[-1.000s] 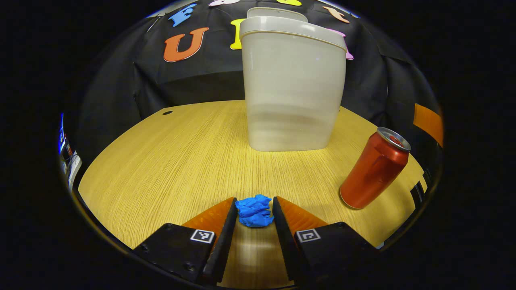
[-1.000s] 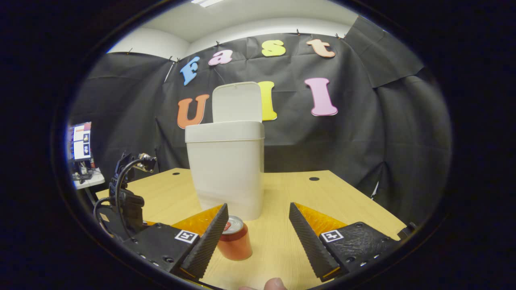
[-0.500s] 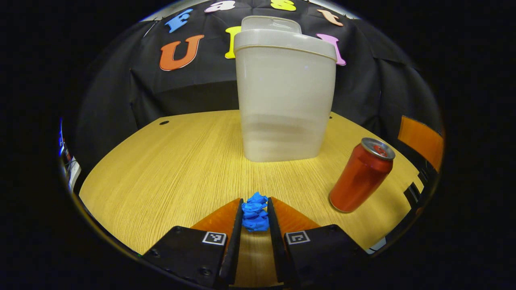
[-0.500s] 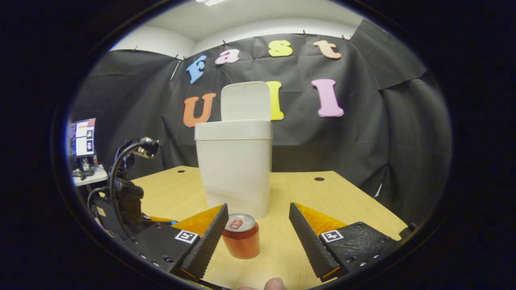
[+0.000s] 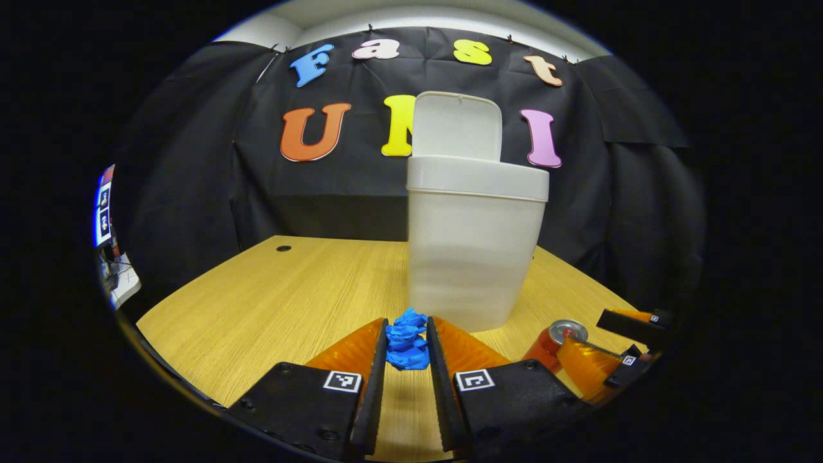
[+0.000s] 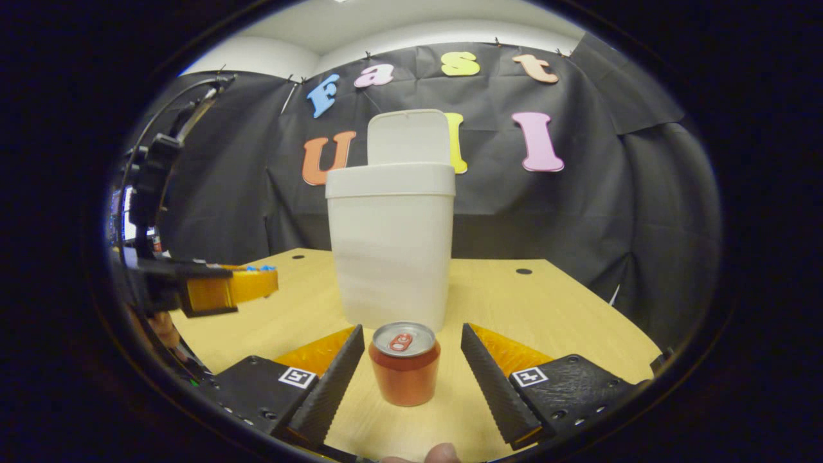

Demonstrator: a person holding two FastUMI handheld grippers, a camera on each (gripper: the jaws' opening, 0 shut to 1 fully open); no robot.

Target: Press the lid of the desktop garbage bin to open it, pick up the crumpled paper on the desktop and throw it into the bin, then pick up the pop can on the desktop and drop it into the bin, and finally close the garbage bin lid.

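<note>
1. Leftmost, the left gripper (image 5: 406, 352) has its two fingers pressed onto the crumpled paper (image 5: 406, 339), a blue wad pinched near the fingertips. In the right gripper view the same gripper (image 6: 254, 283) hangs above the desktop (image 6: 270, 321) with blue specks of paper showing on top of its fingers.
2. Likely the paper is very light and soft; it gives under the squeeze and should not slip, but a loose fold could snag on a finger when let go. A hold across its middle, as now, looks sound.
3. Further right stands the garbage bin (image 5: 472, 247), pale and upright, with its lid (image 5: 458, 125) swung up at the back, so the mouth looks open. Its front wall rises between the paper and the opening, so I judge that the wad must go up over the rim before release.
4. Next comes the pop can (image 6: 405, 363), red and upright on the desktop just before the bin. The right gripper (image 6: 413, 350) has its fingers spread wide, one on each side of the can, neither touching it.
5. Probably the can is thin-walled, smooth and light if empty: easy to dent or tip. A moderate squeeze across mid-body seems the best hold.
6. At the bottom edge of the right gripper view a fingertip (image 6: 441, 453) of the person just shows.
7. Rightward the desktop runs on past a small dark hole (image 6: 524, 271).
</note>
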